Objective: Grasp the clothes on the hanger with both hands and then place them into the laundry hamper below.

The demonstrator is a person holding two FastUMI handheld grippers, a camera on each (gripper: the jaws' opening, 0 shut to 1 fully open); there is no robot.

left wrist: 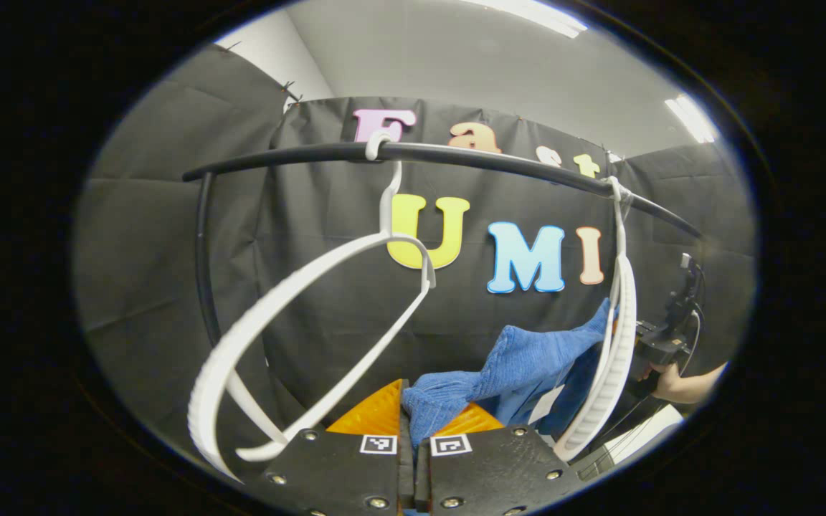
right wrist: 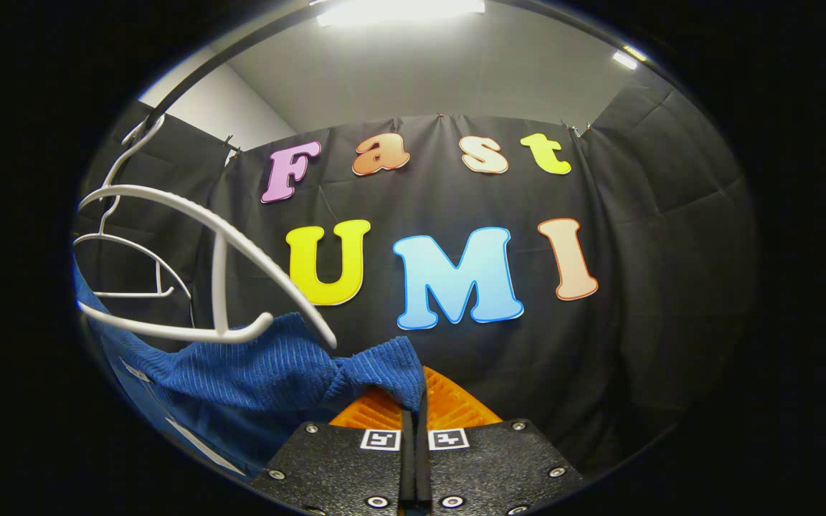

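Left claw: the left claw (left wrist: 413, 423) is at 6 o'clock of the left gripper view, its two fingers pressed together on a corner of the blue garment (left wrist: 528, 365), so it is grasping the cloth.
Right claw: the right claw (right wrist: 413, 408) is at 6 o'clock of the right gripper view, clenched on another corner of the blue garment (right wrist: 269, 373); the fabric bunches up just above the fingertips.
Blue garment: a ribbed knit piece. In the left gripper view it stretches from the left claw toward 3 o'clock, up to the second hanger (left wrist: 617, 344). In the right gripper view it spreads from the claw toward 8 o'clock, below that hanger (right wrist: 205, 272).
Bare hanger: a white hanger (left wrist: 291, 337) hangs from the black rail (left wrist: 456, 154) at about 9 o'clock of the left gripper view, with no cloth on it.
Second hanger: also white, hooked on the same rail at about 2 o'clock in the left gripper view; the garment touches its lower part.
Other gripper: in the left gripper view, at 3 o'clock, the right claw's body is seen behind the second hanger, held by a hand (left wrist: 671, 380).
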